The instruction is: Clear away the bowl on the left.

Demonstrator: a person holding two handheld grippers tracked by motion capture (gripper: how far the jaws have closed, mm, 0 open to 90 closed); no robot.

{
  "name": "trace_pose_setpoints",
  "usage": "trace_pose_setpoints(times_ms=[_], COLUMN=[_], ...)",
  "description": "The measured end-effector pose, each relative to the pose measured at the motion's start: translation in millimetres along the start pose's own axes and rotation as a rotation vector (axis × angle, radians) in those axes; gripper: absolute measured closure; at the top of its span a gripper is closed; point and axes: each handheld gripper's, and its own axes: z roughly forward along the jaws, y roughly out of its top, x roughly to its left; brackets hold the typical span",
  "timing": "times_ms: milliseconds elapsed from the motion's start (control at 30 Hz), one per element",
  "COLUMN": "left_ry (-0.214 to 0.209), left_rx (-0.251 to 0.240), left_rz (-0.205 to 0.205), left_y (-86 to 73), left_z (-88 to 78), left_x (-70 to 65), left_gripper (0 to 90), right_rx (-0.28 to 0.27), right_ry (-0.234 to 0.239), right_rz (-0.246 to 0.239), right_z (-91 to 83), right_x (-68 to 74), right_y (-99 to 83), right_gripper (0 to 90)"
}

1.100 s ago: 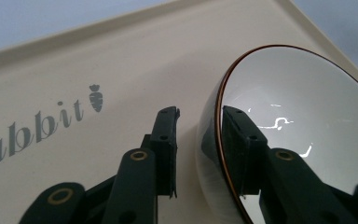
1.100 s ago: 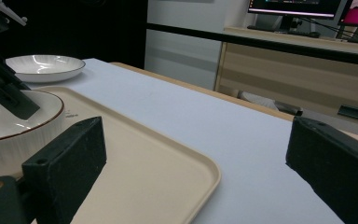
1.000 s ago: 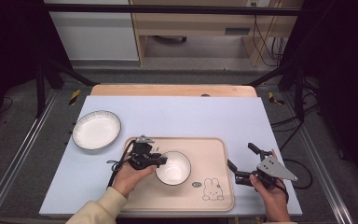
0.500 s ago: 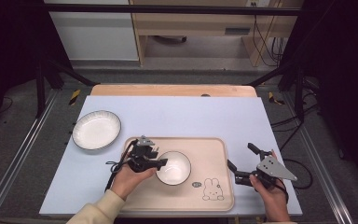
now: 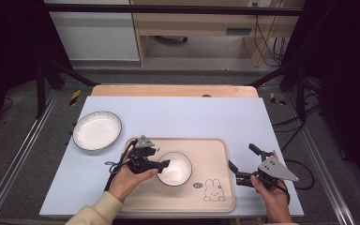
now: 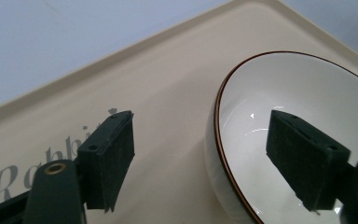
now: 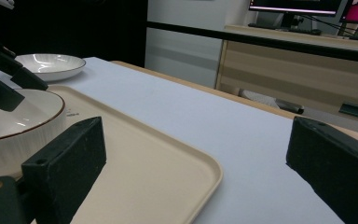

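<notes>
A white bowl with a brown rim [image 5: 174,168] stands on the beige tray [image 5: 215,152]. My left gripper [image 5: 162,164] is at the bowl's left edge. In the left gripper view its jaws have just been opening and stand apart on either side of the bowl's rim [image 6: 220,140]: one pad over the tray [image 6: 168,84], the other over the bowl's inside [image 6: 307,88], neither pressing. My right gripper [image 5: 242,156] rests open at the tray's right edge with nothing between its fingers. Its own view looks across the tray [image 7: 144,158] at the bowl [image 7: 14,116].
A white plate [image 5: 97,130] lies on the pale blue table cover left of the tray, also seen as the far plate [image 7: 51,63]. A rabbit drawing [image 5: 213,190] marks the tray's front right. Wooden furniture and cables stand beyond the table's far edge.
The left gripper's jaws have spread apart at the bowl's rim. The bowl, the hands and the right gripper have stayed in place.
</notes>
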Motion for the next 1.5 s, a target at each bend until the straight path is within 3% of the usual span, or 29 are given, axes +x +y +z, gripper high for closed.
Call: trace_pose_setpoints(times_ms=[300, 533, 800, 1000, 1167, 1500], left_ry=[0.008, 0.017, 0.035, 0.037, 0.02, -0.026], left_rx=[-0.011, -0.028, -0.036, -0.073, -0.108, -0.221], left_rz=[0.057, 0.08, 0.151, 0.182, 0.179, 0.199], left_y=[2.6, 6.2, 9.2, 11.0, 12.2, 13.1], left_z=[-0.1, -1.4, -3.1, -6.5, -10.3, -25.6], left_x=[-5.0, -7.4, -11.7, -13.3, -12.8, -11.5], left_gripper=[12.6, 11.2, 8.8, 6.8, 6.2, 6.1], right_rx=[0.002, 0.002, 0.0, -0.001, 0.0, -0.006], right_ry=[0.0, 0.001, -0.001, 0.0, 0.001, -0.001], right_rz=[0.002, 0.0, 0.0, -0.001, -0.001, -0.002], right_z=[0.0, -0.1, 0.3, 0.3, -0.3, -0.9], right_x=[0.3, 0.1, 0.3, 0.3, 0.2, 0.2], right_y=[0.1, 0.0, -0.1, 0.1, 0.2, 0.6], right_gripper=[4.9, 4.8, 4.8, 4.8, 4.8, 4.8])
